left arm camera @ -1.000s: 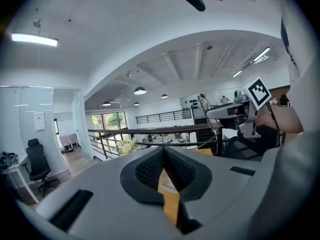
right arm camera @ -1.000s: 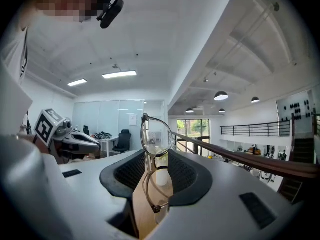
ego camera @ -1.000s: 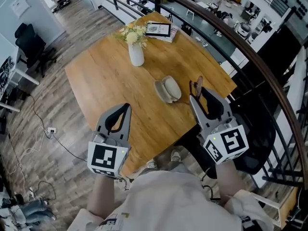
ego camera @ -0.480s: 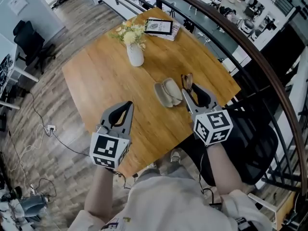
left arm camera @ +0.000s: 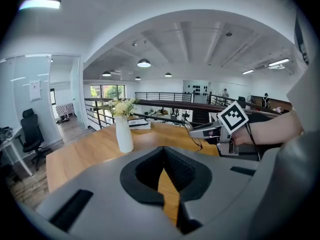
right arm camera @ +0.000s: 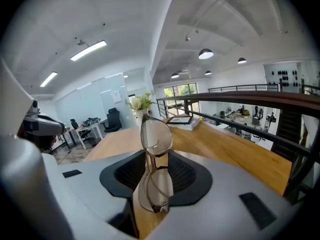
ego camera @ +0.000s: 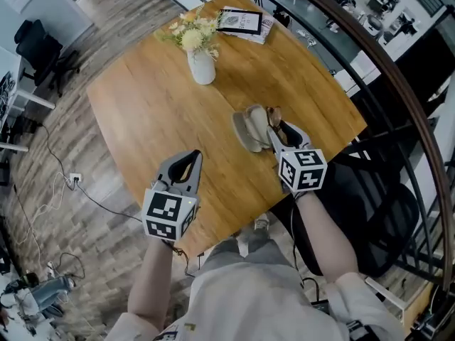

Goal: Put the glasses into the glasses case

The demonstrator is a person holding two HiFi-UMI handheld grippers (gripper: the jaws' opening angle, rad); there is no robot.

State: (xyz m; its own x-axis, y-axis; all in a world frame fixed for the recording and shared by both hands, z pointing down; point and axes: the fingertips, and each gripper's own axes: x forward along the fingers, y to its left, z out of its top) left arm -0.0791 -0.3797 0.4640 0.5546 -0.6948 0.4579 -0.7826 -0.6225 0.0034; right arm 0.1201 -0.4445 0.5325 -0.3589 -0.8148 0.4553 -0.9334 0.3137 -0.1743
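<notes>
Brown thin-rimmed glasses [right arm camera: 156,137] are found clamped at the bridge between the jaws of the right gripper [ego camera: 276,128]. In the right gripper view one lens stands above the other, so the long axis runs from 12 to 6 o'clock across the jaws, with the lens faces turned toward the camera. Whether the temples are folded cannot be told.

In the head view the glasses are held above the round wooden worktop [ego camera: 149,98], at the 3 o'clock edge of the open pale clamshell glasses case [ego camera: 249,128]. They appear to be touching the case or just beside it, and they project past the jaw tips toward 12 o'clock. The case lies on the worktop with its long axis running roughly from 11 to 5 o'clock. A white vase of yellow flowers [ego camera: 202,68] stands well apart at about 11 o'clock from the case.

The left gripper [ego camera: 189,159] is held near the worktop's edge at 8 o'clock from the case, its jaws closed on nothing.

The step in hand is judged to be delivery: the glasses are grasped and brought to the case but not yet seated. The next move is judged to call for a short shift toward 9 o'clock over the open shell. The frame would then be laid down so that its long axis is matched to that of the case, and only then released.
</notes>
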